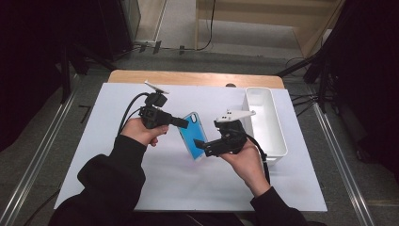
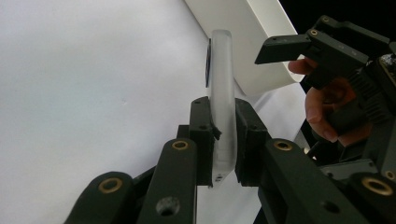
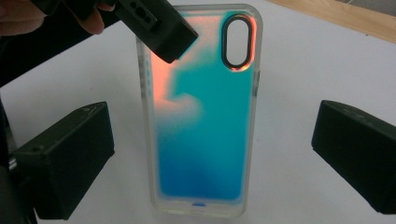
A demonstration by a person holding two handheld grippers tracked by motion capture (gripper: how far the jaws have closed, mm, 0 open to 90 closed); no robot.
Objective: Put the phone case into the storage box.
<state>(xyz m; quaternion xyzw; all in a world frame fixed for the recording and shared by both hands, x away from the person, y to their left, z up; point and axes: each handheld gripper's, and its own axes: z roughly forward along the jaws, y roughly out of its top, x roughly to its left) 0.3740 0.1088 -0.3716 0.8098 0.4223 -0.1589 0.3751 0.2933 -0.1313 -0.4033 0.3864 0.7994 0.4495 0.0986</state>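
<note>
While clamped edge-on in left tool (image 2: 224,140), phone case (image 1: 194,135) held above worktop (image 1: 141,179) centre, presenting its back; right tool (image 3: 212,158), wide open at 4 o'clock, empty, straddling it.

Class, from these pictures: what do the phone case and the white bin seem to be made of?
Phone case: probably soft translucent plastic or silicone; frosted clear rim, blue-to-orange colour showing through. White bin: likely rigid moulded plastic; smooth, matte, thin even walls.

Overhead looks down; both tong cameras closely share the phone case (image 3: 203,116).
</note>
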